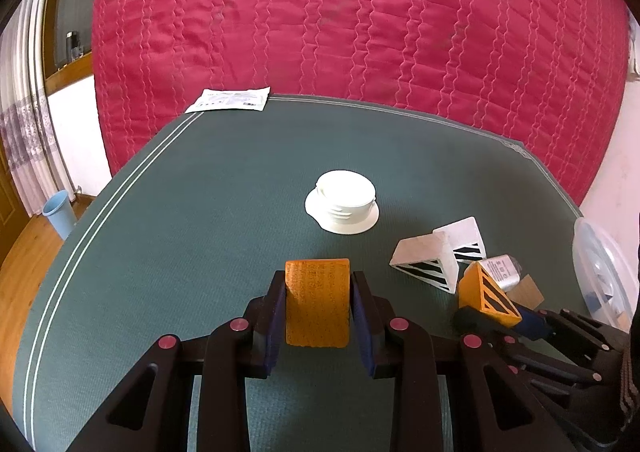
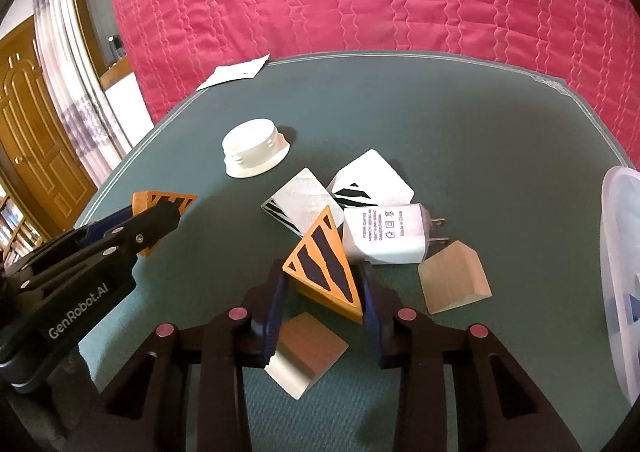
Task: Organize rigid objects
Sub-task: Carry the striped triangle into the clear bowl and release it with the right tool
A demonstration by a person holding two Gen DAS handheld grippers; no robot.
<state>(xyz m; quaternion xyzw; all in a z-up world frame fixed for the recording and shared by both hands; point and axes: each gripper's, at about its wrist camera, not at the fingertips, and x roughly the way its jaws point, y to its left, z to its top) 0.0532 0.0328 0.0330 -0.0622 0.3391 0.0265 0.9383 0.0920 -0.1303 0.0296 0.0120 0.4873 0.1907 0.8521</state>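
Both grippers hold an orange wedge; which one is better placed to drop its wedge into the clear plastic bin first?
Probably right. The right gripper and its orange striped wedge are nearer the clear plastic bin; the left gripper is farther away.

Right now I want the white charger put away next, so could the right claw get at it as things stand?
Probably not yet. The right claw is shut on an orange striped wedge, so it is occupied. The white charger lies just beyond it, uncovered on top, touching that wedge.
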